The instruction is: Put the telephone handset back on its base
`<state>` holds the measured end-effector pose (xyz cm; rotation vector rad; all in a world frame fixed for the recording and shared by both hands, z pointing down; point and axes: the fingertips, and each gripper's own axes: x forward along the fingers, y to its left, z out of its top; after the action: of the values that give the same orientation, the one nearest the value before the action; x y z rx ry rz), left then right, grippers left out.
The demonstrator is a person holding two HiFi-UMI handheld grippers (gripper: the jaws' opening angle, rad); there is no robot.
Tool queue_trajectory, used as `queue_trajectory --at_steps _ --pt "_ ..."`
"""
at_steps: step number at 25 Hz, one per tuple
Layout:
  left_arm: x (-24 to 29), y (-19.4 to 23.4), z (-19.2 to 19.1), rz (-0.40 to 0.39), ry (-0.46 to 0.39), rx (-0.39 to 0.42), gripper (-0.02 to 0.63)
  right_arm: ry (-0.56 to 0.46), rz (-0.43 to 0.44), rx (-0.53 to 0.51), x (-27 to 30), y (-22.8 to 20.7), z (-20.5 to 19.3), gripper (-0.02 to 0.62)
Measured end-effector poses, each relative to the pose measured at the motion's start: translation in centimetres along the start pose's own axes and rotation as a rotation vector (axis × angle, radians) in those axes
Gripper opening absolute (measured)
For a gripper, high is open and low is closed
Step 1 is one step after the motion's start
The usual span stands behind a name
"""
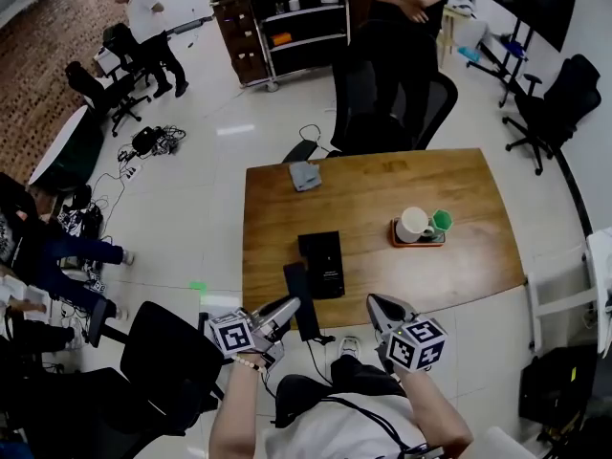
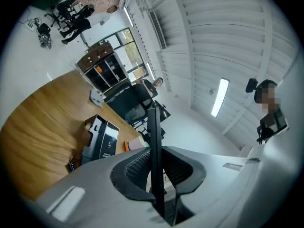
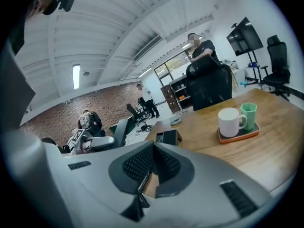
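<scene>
The black telephone base (image 1: pixel 322 261) lies on the wooden table (image 1: pixel 459 185), near its front edge; in the left gripper view the base (image 2: pixel 100 139) is to the left. My left gripper (image 1: pixel 284 311) is shut on the black handset (image 1: pixel 297 295), just left of the base at the table's front edge. In the left gripper view the handset (image 2: pixel 155 141) stands edge-on between the jaws of my left gripper (image 2: pixel 154 167). My right gripper (image 1: pixel 375 302) hovers over the front edge, right of the base, jaws together. In its own view a coiled cord (image 3: pixel 140 186) shows below the shut right gripper (image 3: pixel 153 163).
An orange tray (image 1: pixel 396 240) with a white mug (image 1: pixel 414 224) and a green cup (image 1: pixel 441 221) sits right of centre. A grey cloth (image 1: pixel 305 175) lies at the far left edge. A person stands behind a black office chair (image 1: pixel 432 103) across the table. Another chair (image 1: pixel 172 352) is at my left.
</scene>
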<state>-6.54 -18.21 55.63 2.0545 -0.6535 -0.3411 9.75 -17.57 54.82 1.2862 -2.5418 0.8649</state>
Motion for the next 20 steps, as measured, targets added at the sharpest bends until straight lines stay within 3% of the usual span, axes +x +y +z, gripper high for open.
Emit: queue_trajectory --at_steps 6,13,20 --pt "1.9 3.9 0.9 -0.005 0.071 0.045 0.072 0.0 0.002 0.009 2.5 -1.3 1.4 0.005" --pt "4.0 9.2 1.1 0.002 0.129 0.012 0.072 -0.001 -0.056 0.026 3.7 -2.4 1.2 0.005" --pt "5.4 12.2 1.1 -0.056 0.164 -0.022 0.072 0.011 -0.103 0.024 4.9 -2.0 0.3 0.006"
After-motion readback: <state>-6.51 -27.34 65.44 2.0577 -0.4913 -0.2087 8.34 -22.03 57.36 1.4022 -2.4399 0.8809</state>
